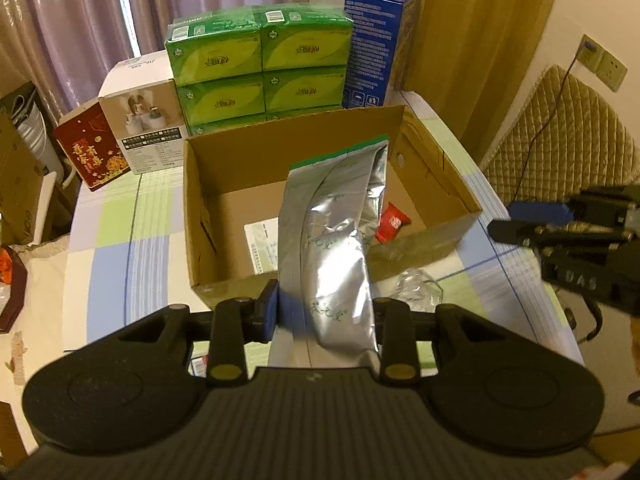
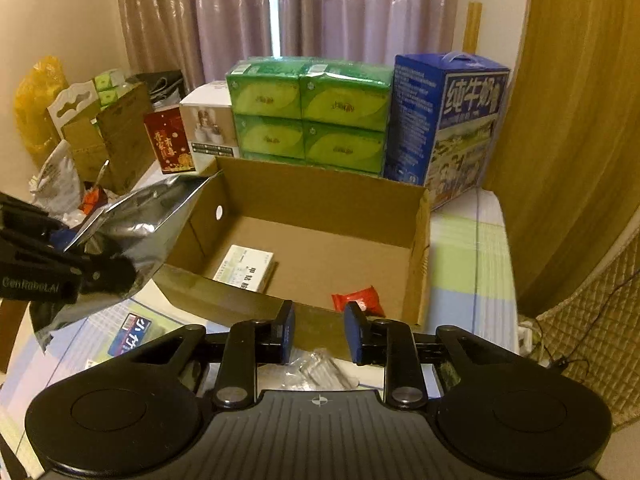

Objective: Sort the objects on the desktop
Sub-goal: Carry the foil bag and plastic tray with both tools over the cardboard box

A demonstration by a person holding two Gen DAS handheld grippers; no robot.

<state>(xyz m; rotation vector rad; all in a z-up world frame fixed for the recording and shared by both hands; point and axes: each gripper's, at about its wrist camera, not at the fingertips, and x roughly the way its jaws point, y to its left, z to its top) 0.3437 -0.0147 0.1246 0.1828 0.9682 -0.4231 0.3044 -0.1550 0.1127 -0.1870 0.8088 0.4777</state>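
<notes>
Checked tablecloth (image 1: 112,248) under cardboard box (image 1: 224,208), curtains (image 2: 320,8) behind — left gripper (image 1: 326,316) clamps foil bag (image 1: 336,240), right gripper (image 2: 320,332) empty, parted.

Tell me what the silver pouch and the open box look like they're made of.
The silver pouch looks like metallised foil or foil-laminated plastic: glossy, mirror-like, with sharp creases. It is clamped in the left tongs. The open box looks like plain corrugated cardboard: matte brown, stiff folded walls and a punched hole in one side.
</notes>
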